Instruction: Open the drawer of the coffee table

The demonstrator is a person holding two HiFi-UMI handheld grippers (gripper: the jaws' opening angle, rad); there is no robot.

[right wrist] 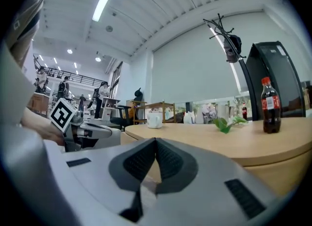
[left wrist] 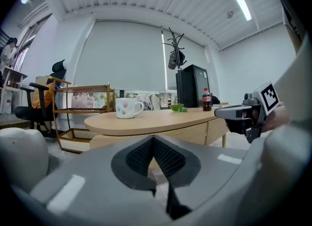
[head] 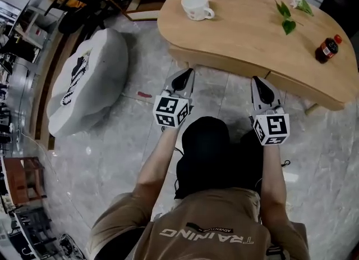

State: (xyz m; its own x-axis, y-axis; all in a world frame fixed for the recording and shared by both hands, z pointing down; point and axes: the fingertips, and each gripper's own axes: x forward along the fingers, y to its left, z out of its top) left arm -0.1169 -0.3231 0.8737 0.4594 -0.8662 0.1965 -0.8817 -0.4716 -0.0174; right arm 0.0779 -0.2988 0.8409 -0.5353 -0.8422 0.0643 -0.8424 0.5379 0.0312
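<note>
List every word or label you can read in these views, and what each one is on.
"TRAINING": on the back of the person's shirt, upside down in the head view.
Small line beside it on the shirt: too small to read.
Bottle, red label: print too blurred to read.
Left gripper and right gripper: square marker patterns only, no words.
Mug: no text visible.
</note>
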